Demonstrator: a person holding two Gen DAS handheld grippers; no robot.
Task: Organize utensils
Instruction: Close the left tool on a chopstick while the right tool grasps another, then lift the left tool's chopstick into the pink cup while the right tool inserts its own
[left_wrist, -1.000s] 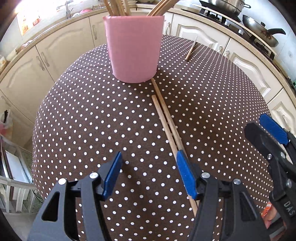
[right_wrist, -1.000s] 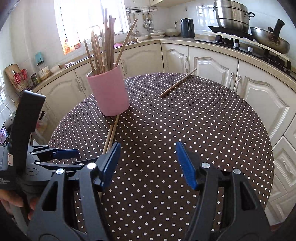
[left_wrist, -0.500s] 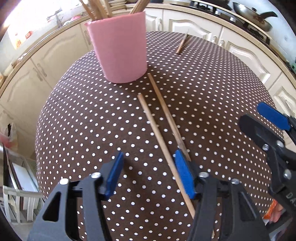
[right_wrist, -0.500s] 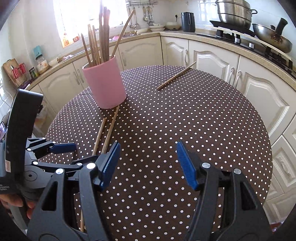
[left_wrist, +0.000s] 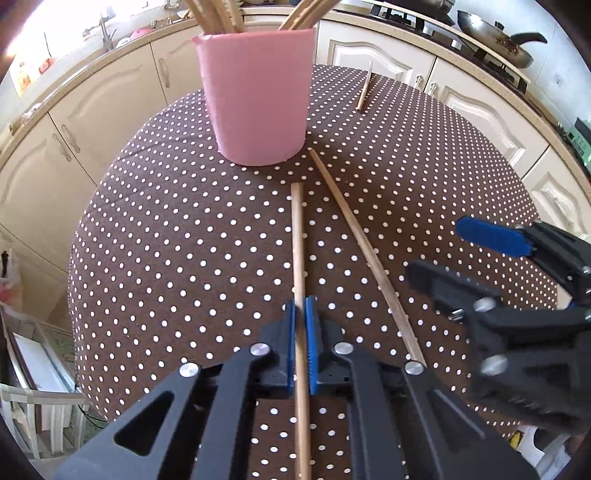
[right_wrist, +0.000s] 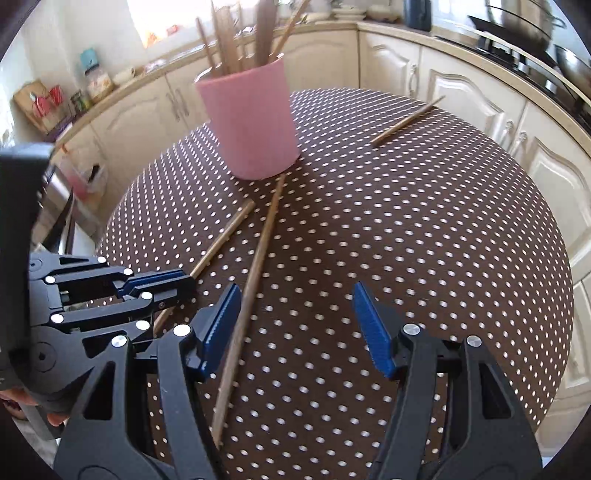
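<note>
Since loose chopsticks belong in the pink cup (left_wrist: 255, 92), left claw (left_wrist: 300, 325) grips one chopstick (left_wrist: 297, 236); right claw (right_wrist: 295, 328) gapes over another (right_wrist: 255, 266).

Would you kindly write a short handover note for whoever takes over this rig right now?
Left gripper: jaws shut on one chopstick lying on the dotted table.
Right gripper: jaws open, holding nothing, over the second chopstick.
Pink cup: upright, already holding several chopsticks.
Third chopstick: loose at the table's far side.
Left to do: put all three loose chopsticks in the cup.
</note>
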